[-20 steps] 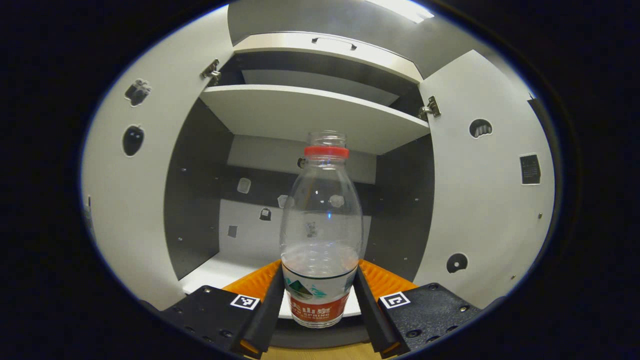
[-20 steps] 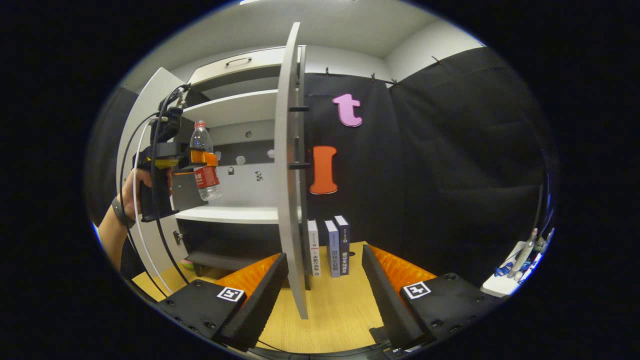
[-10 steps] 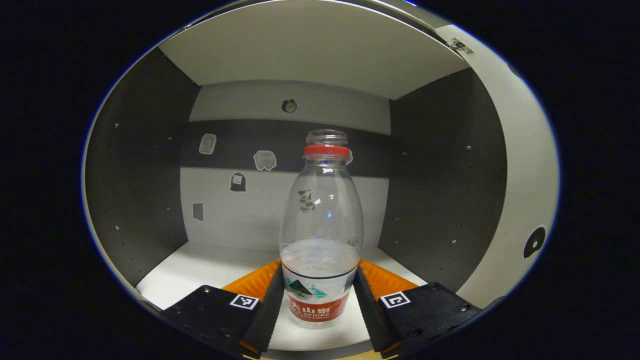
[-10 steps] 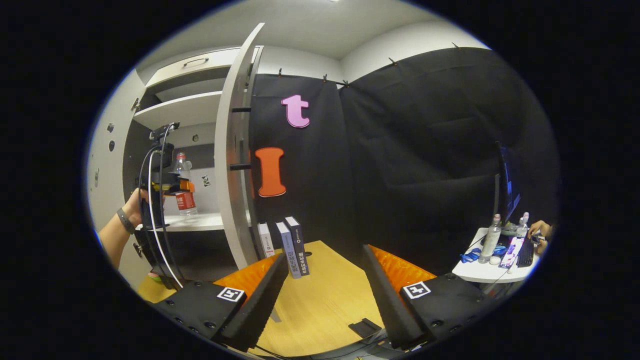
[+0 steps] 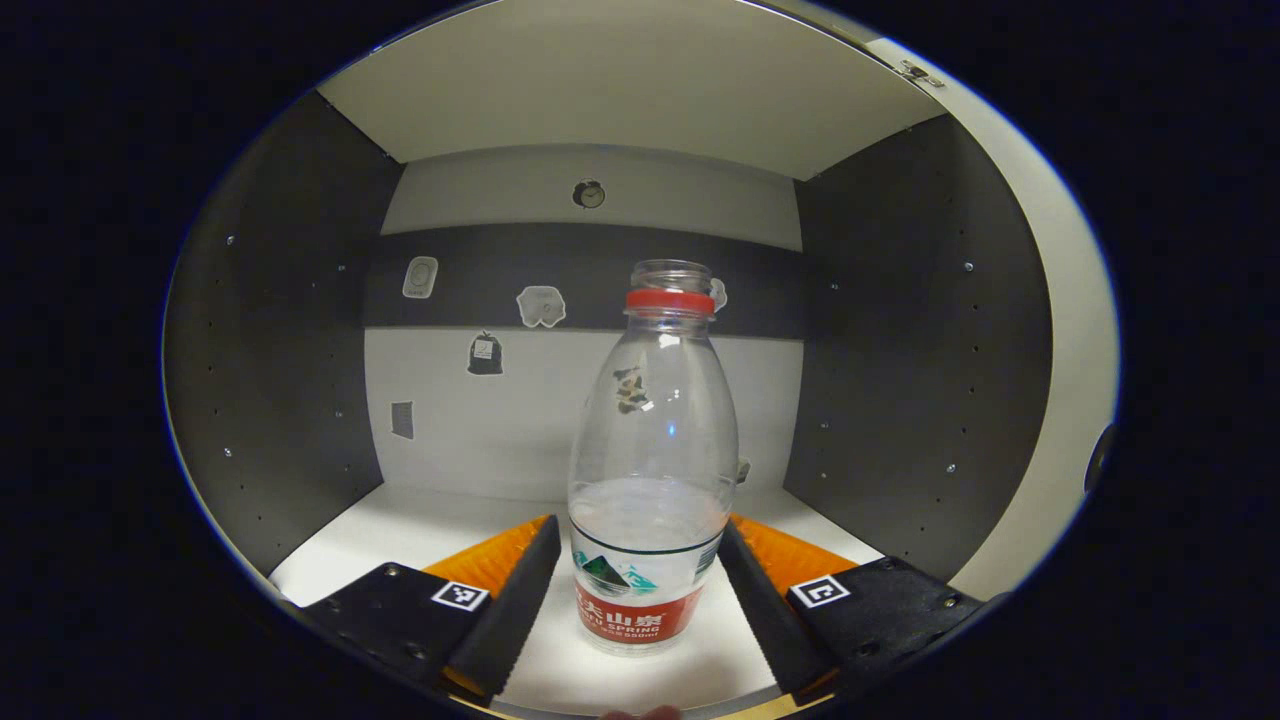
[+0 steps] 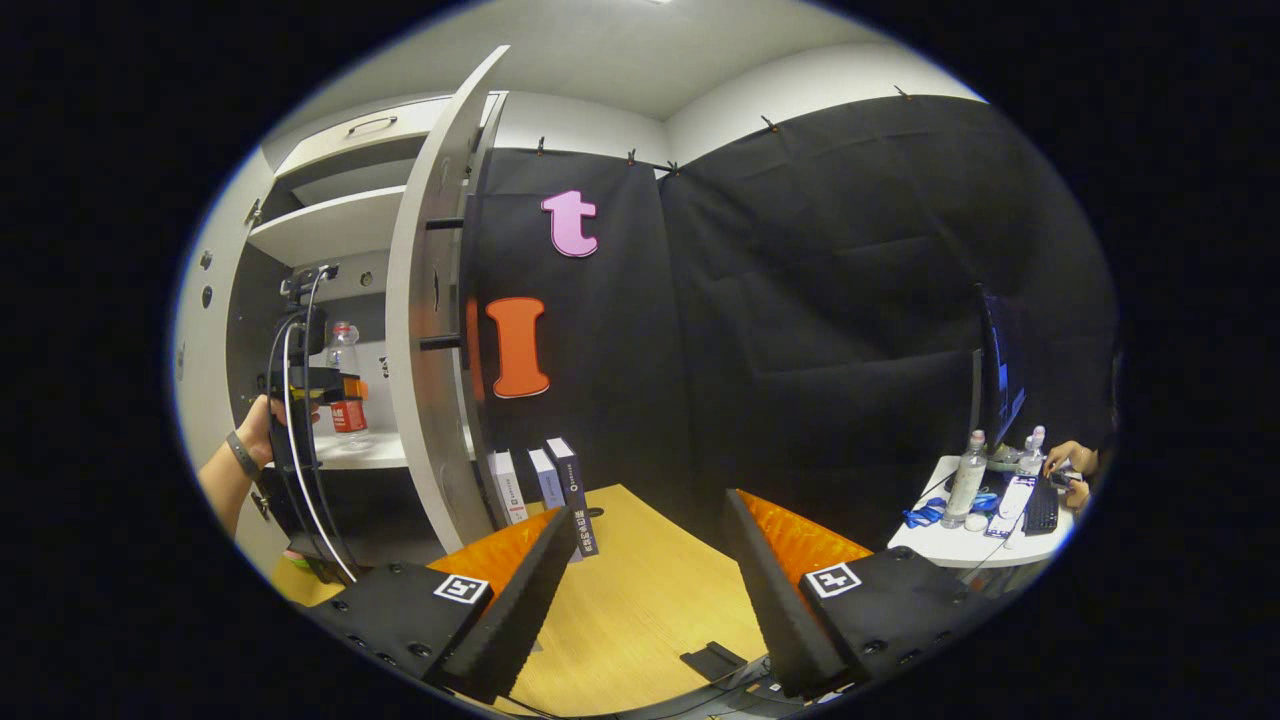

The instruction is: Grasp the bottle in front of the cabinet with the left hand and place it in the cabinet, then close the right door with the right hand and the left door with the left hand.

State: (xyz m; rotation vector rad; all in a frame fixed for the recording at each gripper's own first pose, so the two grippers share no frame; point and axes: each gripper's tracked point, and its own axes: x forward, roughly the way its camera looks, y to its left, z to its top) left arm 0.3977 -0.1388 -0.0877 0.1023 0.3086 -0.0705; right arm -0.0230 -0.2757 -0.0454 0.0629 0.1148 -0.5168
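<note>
My left gripper [image 5: 640, 610] reaches inside the cabinet [image 5: 280, 360], and the bottle [image 5: 650, 470] stands upright on the shelf [image 5: 420, 530] right between its fingers. There is a sliver of shelf showing on either side of the label, so I judge the jaws spread just off the bottle, not pinching it; the release looks done or nearly so. The bottle sits near the front edge, close ahead of me, which I think leaves room to back straight out without tipping it. My right gripper [image 6: 650, 590] hangs spread and empty, low over the floor, with the right door [image 6: 430, 330] up and to its left, edge-on and wide open. I keep it there so it can push that door shut next.
</note>
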